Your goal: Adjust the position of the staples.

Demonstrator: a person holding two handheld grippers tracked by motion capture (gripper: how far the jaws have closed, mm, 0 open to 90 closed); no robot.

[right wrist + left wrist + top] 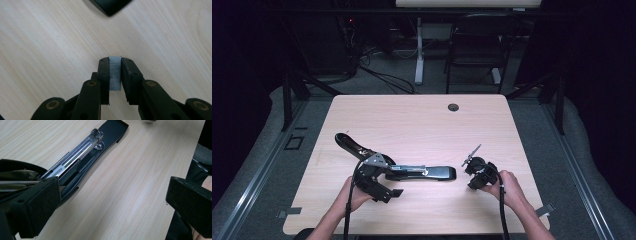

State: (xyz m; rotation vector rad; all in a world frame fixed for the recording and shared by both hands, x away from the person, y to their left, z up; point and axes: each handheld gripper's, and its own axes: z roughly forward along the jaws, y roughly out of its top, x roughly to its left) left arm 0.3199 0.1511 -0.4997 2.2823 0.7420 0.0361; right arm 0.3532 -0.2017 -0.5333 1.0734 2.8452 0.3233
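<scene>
A strip of staples [115,72] is pinched between the nearly closed jaws of the right gripper [115,62], while the left gripper [110,202], jaws wide apart and empty, is held beside the opened stapler [82,157].

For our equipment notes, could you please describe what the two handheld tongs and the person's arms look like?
Both tongs are black. The left tongs carry a grey three-cornered plate on top and blocky, flat-faced pads. The right tongs have slim pads on linked arms with brass-coloured pivot pins. A black cable trails from each. The forearms are bare, without sleeves.
</scene>
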